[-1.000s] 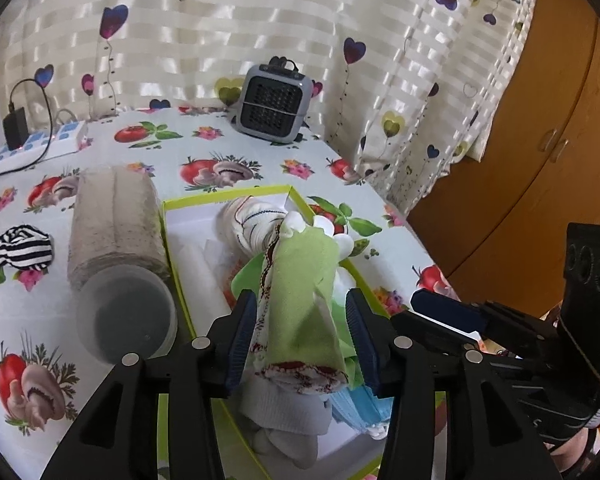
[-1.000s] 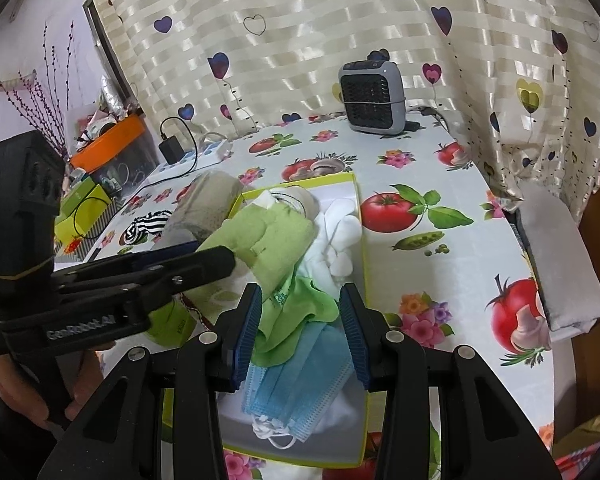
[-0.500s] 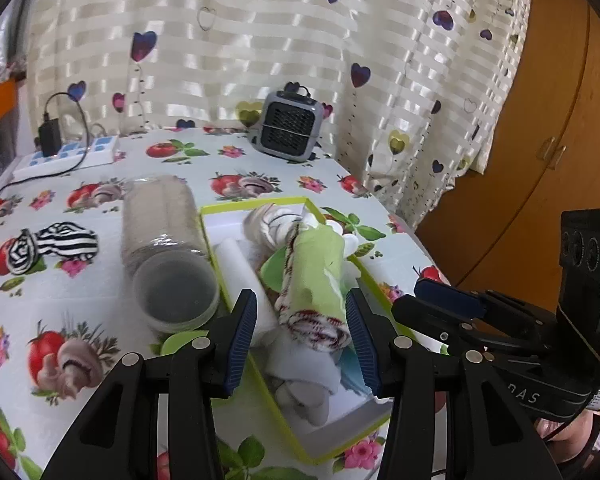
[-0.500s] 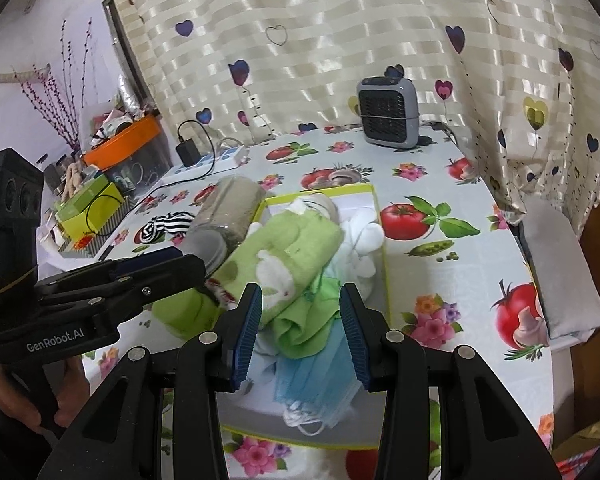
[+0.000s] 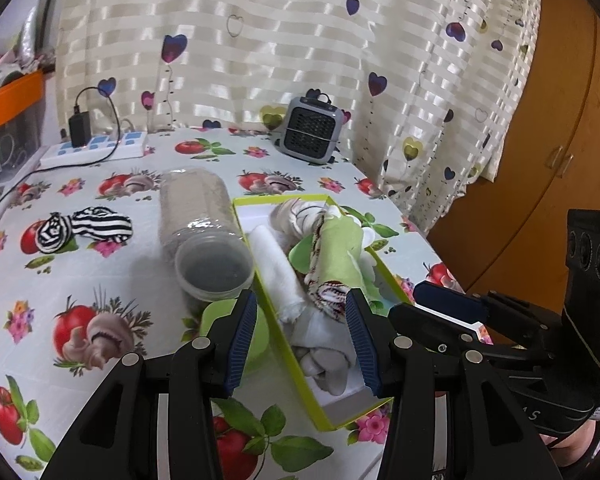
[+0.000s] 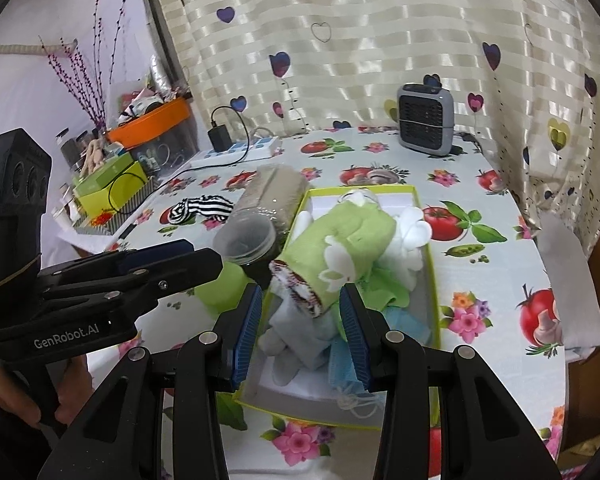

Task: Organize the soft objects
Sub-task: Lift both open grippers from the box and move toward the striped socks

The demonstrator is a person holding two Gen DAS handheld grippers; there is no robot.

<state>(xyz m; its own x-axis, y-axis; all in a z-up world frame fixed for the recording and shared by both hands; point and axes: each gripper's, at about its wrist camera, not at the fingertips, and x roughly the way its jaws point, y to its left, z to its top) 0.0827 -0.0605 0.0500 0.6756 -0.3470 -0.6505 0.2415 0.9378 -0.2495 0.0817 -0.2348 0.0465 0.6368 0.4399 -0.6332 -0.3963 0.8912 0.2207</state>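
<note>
Broadly, from the biggest thing down to the smallest:

Table (image 5: 100, 280): covered in a tomato-and-mushroom print cloth; it bears everything else.

Box (image 6: 430, 264): a lime-rimmed open tray near the table's front edge, already crowded with soft goods.

Jar (image 5: 200, 220): a clear plastic one lying on its side just left of the box, mouth toward the camera, a beige towel rolled inside.

Green towel roll (image 6: 340, 248): lies on top of the pile in the box, over white cloths, with a blue face mask (image 6: 344, 364) at the front corner.

Striped socks (image 5: 88, 226): black and white, alone on the cloth well left of the jar; by my reckoning, the next piece to gather.

Left gripper (image 5: 302, 340): jaws wide, holding nothing, hovering above the box's front end.

Right gripper (image 6: 302, 336): likewise spread and empty, over the same end.

Doing it well: I would send the left gripper to the socks, pinch both at mid-bundle, and set them into a gap rather than on the towel roll.
</note>
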